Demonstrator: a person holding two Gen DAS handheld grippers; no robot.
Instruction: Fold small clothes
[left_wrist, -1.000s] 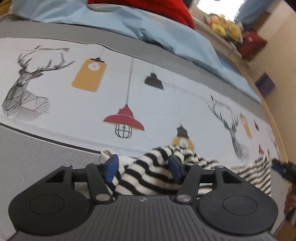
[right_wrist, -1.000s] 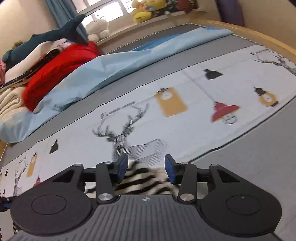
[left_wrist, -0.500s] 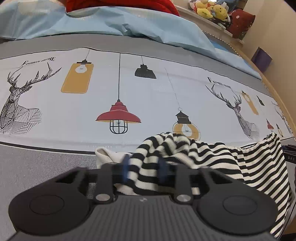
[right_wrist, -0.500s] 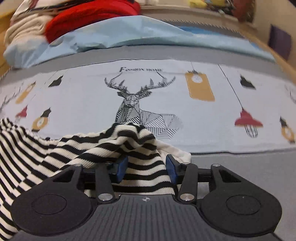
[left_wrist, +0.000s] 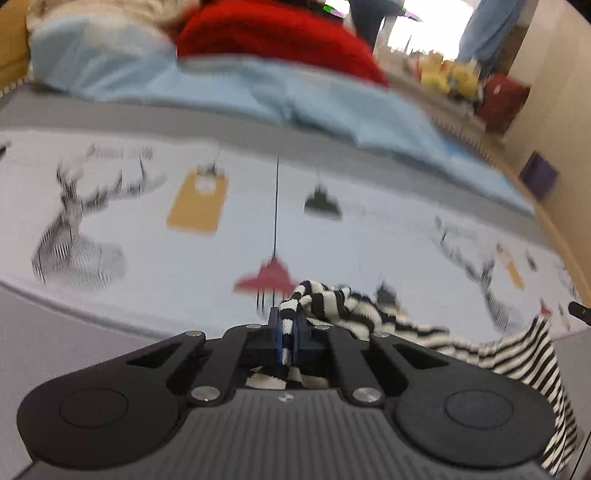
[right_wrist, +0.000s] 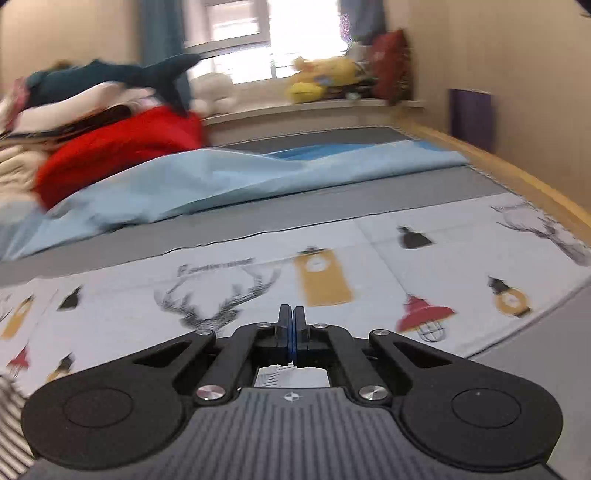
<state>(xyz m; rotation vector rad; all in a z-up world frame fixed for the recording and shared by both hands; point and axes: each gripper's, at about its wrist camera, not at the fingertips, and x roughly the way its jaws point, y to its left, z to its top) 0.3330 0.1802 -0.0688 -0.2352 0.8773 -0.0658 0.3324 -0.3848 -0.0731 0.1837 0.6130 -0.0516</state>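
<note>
A black-and-white striped small garment (left_wrist: 373, 314) hangs over the printed bedsheet (left_wrist: 184, 258). My left gripper (left_wrist: 287, 325) is shut on one corner of it, with striped cloth pinched between the blue pads. The cloth stretches away to the right and hangs down at the right edge. In the right wrist view my right gripper (right_wrist: 291, 325) has its jaws pressed together. No cloth shows between its tips; a strip of the striped garment (right_wrist: 11, 421) shows at the lower left edge.
A light blue blanket (right_wrist: 221, 181) and a red garment (right_wrist: 118, 151) lie at the back of the bed. Stuffed toys (right_wrist: 317, 81) sit on the window ledge. A wooden bed edge (right_wrist: 517, 173) runs along the right, by a beige wall.
Both grippers closed from open. The left one took hold of the striped cloth and both lifted; the views now look farther across the bed and are blurred by motion.
</note>
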